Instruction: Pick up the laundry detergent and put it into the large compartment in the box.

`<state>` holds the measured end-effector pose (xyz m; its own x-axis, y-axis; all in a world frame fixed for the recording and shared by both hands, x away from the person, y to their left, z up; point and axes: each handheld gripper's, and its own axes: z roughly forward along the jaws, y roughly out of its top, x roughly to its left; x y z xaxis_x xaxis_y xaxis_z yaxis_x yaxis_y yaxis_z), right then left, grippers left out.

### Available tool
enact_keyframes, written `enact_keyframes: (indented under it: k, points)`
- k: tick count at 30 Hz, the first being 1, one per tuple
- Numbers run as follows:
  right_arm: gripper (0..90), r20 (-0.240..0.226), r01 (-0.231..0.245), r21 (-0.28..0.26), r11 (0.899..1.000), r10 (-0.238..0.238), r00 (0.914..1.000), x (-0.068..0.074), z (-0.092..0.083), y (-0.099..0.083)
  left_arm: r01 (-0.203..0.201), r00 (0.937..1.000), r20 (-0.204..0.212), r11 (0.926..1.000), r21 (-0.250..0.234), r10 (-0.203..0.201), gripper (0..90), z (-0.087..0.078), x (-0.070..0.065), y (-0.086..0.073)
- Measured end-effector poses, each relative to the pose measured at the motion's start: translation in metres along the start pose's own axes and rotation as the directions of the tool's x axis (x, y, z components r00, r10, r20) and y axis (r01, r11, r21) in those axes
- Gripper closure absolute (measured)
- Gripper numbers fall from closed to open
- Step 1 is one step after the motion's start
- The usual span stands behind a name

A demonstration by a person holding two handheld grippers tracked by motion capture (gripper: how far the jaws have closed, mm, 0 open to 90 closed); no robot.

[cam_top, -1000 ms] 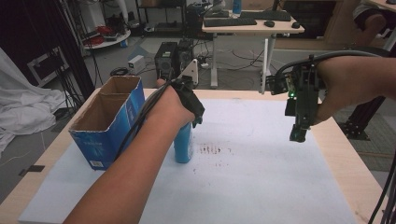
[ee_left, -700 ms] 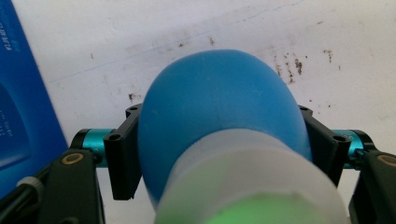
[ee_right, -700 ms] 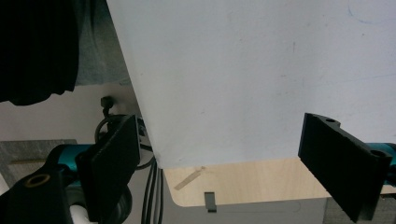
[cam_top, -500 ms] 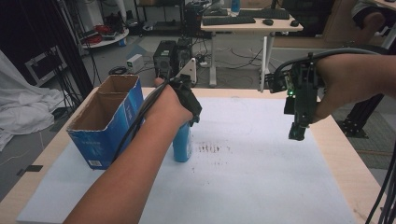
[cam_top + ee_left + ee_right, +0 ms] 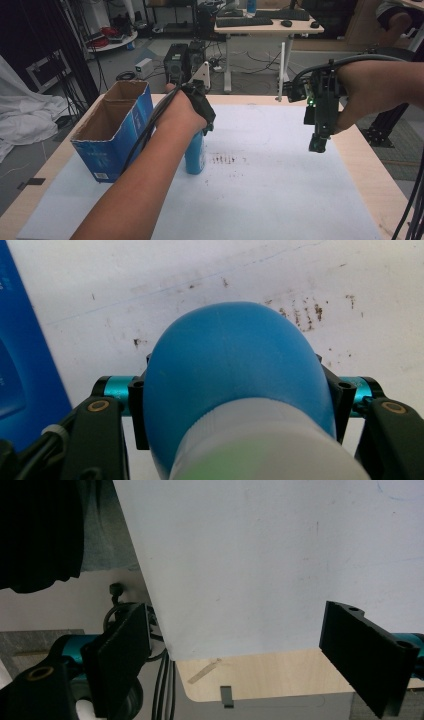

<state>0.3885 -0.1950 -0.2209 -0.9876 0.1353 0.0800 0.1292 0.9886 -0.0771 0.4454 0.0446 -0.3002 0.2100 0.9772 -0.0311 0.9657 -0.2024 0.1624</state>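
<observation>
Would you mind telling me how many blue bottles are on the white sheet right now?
1. The blue bottle stands upright right of the blue cardboard box, clamped in the left gripper. Others could be hidden inside the box, whose bottom is out of sight.

A blue bottle is standing upright on the white sheet covering the table, toward the left of the middle. It is sitting just beside the open blue cardboard box, apart from it, with a patch of small brown specks lying near its other side. Its body is a smooth matte blue that is rounding off at the shoulder, and in the left gripper view the bottle is showing a paler, whitish band with a touch of green nearest the camera. Its upper part is being covered from above in the high view.
</observation>
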Motion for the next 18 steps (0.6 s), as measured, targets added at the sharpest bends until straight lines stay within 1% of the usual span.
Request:
enact_keyframes:
  k: [2, 3, 4, 6, 8, 12, 13, 15, 18]
  points:
    - [12.0, 0.0, 0.005, 0.001, 1.0, -0.005, 1.0, 0.0, 0.0, 0.0, 0.0, 1.0, 0.0, 1.0, 0.0, 0.0, 37.1, 0.0, 0.0, 0.0]
    - [12.0, -0.001, 0.005, 0.003, 1.0, -0.005, 1.0, -0.001, 0.0, 0.0, -0.005, 1.0, 0.006, 0.9998, 0.017, 0.005, 37.6, 0.0, 0.001, 0.001]
    - [12.0, -0.002, 0.002, 0.001, 1.0, -0.002, 1.0, -0.001, 0.001, 0.001, -0.005, 1.0, 0.006, 0.9998, 0.017, 0.005, 37.8, 0.0, 0.001, 0.001]
    - [12.0, -0.004, -0.003, 0.002, 1.0, 0.003, 1.0, 0.0, 0.001, 0.001, -0.021, 0.9997, 0.011, 0.9994, 0.026, 0.021, 38.1, 0.0, 0.001, 0.002]
    - [12.0, -0.003, 0.004, 0.001, 1.0, -0.004, 1.0, -0.001, 0.002, 0.001, -0.035, 0.9993, 0.013, 0.999, 0.026, 0.035, 38.4, -0.001, 0.001, 0.002]
    - [12.0, -0.004, 0.002, 0.004, 1.0, -0.002, 1.0, -0.001, 0.003, 0.002, -0.067, 0.9977, -0.004, 0.9975, 0.023, 0.067, 38.9, -0.002, 0.0, 0.0]
    - [12.0, -0.004, 0.002, 0.003, 1.0, -0.002, 1.0, -0.002, 0.003, 0.002, -0.061, 0.9981, -0.004, 0.9979, 0.02, 0.061, 38.9, -0.003, 0.0, -0.001]
    - [12.0, -0.005, 0.0, 0.006, 1.0, 0.0, 1.0, -0.002, 0.004, 0.002, -0.066, 0.9978, 0.002, 0.9977, 0.017, 0.066, 39.0, -0.006, 0.002, -0.002]
    - [12.0, -0.004, 0.008, 0.005, 1.0, -0.008, 1.0, -0.002, 0.004, 0.003, -0.086, 0.9963, 0.006, 0.9961, 0.022, 0.086, 39.0, -0.011, 0.003, -0.003]
